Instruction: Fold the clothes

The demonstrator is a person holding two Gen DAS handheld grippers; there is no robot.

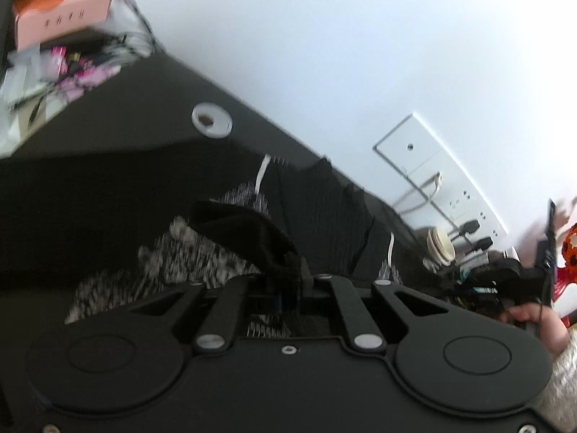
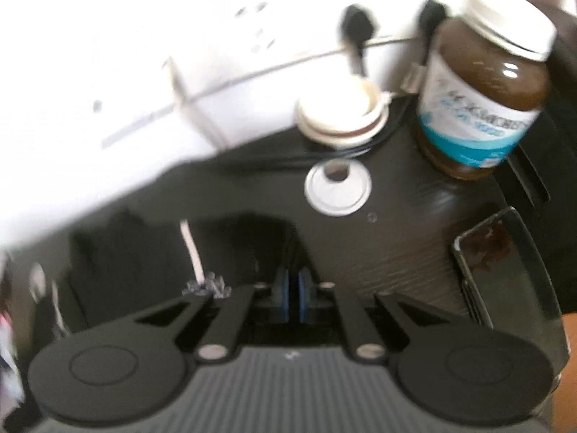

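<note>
Left wrist view
Left gripper [image 1: 288, 270]: pressed together, pinching a black fold of the garment [image 1: 317, 209].
Garment place: on the dark desk [image 1: 108, 180], near the wall edge; black ribbed part uppermost, speckled grey-and-white part [image 1: 162, 263] below it, white drawcords [image 1: 261, 175] showing.
Pinched fold: lifted off the desk, draping back to the left.
Grip advice: keep pinch firm; carry the fold low and level so the cloth lands flat, without dragging the rest.
Right hand [image 1: 530, 321]: visible at the right edge, on its own tool, near the sockets [image 1: 465, 216].
Clutter: pink box [image 1: 65, 18] far left, well apart from the cloth.

Right wrist view
Right gripper [image 2: 293, 296]: blue pads close together; black cloth lies at the tips, but held or not, cannot tell, blurred.
Garment place: left and ahead of the tips, black, with one white drawcord [image 2: 191, 249].
Check: confirm cloth sits between the pads before pulling; match the left side's height for a straight crease.
Hazards: jar [image 2: 483, 86], phone [image 2: 505, 252] and white cup [image 2: 342, 119] to the right, near the fold path; swing away from them.
Grommet [image 2: 338, 189]: just ahead of the tips; avoid snagging cloth.
</note>
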